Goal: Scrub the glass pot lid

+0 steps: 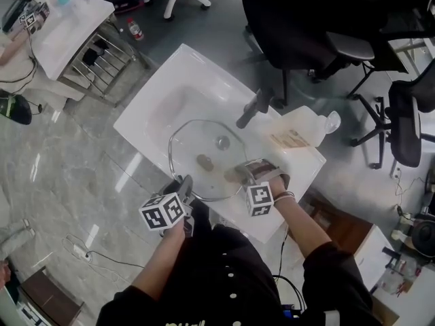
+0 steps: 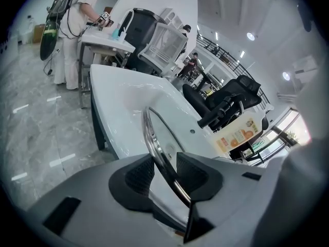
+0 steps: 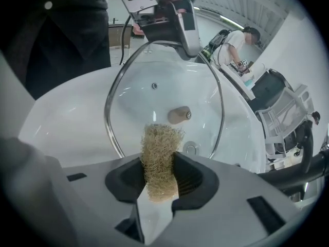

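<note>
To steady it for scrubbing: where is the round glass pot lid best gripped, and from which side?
On the round glass pot lid, take the thin metal rim from the person's side, as the left gripper does: it slips between the jaws, leaving the glass face free.

White sink worktop (image 1: 139, 122) on a grey marble floor (image 1: 68, 175).
An oval basin (image 1: 170, 100) is sunk into the worktop ahead of both jaws, and its drain (image 3: 191, 148) shows just beyond the right jaws. A black tap (image 1: 253, 109) rises from the rim past the right jaws. A white labelled jug (image 1: 302, 124) rests on the corner farther right.
</note>
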`<state>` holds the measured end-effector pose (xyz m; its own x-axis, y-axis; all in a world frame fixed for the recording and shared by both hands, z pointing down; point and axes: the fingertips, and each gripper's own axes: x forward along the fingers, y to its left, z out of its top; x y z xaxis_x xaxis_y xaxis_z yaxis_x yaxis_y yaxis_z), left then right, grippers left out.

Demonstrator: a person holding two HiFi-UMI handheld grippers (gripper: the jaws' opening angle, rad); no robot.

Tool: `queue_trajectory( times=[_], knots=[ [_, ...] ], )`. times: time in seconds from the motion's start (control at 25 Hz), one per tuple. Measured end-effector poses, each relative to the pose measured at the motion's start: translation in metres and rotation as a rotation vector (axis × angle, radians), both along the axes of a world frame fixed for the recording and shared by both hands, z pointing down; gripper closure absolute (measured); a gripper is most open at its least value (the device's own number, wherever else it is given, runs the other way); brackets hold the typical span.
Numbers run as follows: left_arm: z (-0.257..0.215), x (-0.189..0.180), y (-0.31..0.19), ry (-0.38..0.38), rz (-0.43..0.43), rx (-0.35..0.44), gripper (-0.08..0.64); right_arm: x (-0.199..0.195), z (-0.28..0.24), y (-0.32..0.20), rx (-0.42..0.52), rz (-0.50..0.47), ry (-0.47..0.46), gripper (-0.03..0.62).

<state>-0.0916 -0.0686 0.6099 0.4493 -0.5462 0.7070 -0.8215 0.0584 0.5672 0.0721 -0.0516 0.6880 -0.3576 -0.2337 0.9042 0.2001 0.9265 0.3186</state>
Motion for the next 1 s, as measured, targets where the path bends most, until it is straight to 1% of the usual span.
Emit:
queue_trajectory(
  times=[0.2, 0.32, 0.36, 0.4, 0.48, 0.52, 0.56, 0.72, 0.8, 0.92, 1.0],
  knots=[
    [0.000, -0.001, 0.002, -0.005, -0.002, -0.002, 0.405, 0.001, -0.007, 0.004, 0.009, -0.103, 0.047, 0.446],
    [0.000, -0.001, 0.001, -0.006, -0.003, -0.002, 0.405, 0.000, -0.009, 0.001, 0.008, -0.120, 0.051, 0.446],
    [0.000, -0.001, 0.001, -0.007, -0.002, -0.003, 0.405, -0.002, -0.011, -0.003, 0.020, -0.100, 0.034, 0.445],
    [0.000, -0.001, 0.001, -0.007, 0.000, -0.002, 0.403, -0.006, -0.015, -0.009, 0.036, -0.057, 0.001, 0.445],
    [0.001, 0.001, 0.001, -0.005, 0.010, 0.001, 0.400, -0.017, -0.029, -0.029, 0.068, 0.068, -0.097, 0.445],
    [0.000, 0.002, 0.000, -0.003, 0.015, 0.003, 0.400, -0.027, -0.037, -0.041, 0.083, 0.119, -0.144, 0.445],
    [0.000, 0.002, -0.001, -0.001, 0.017, 0.003, 0.399, -0.039, -0.043, -0.052, 0.096, 0.147, -0.184, 0.445],
    [0.000, 0.001, 0.000, 0.008, 0.017, -0.001, 0.400, -0.093, -0.053, -0.086, 0.131, 0.157, -0.289, 0.445],
    [0.001, 0.002, -0.002, 0.019, 0.023, 0.001, 0.399, -0.116, -0.054, -0.102, 0.143, 0.153, -0.324, 0.445],
    [0.002, 0.002, -0.004, 0.039, 0.030, 0.007, 0.397, -0.139, -0.045, -0.119, 0.153, 0.122, -0.323, 0.445],
    [0.002, 0.002, -0.003, 0.048, 0.032, 0.007, 0.397, -0.146, -0.037, -0.128, 0.153, 0.124, -0.319, 0.445]
  ],
)
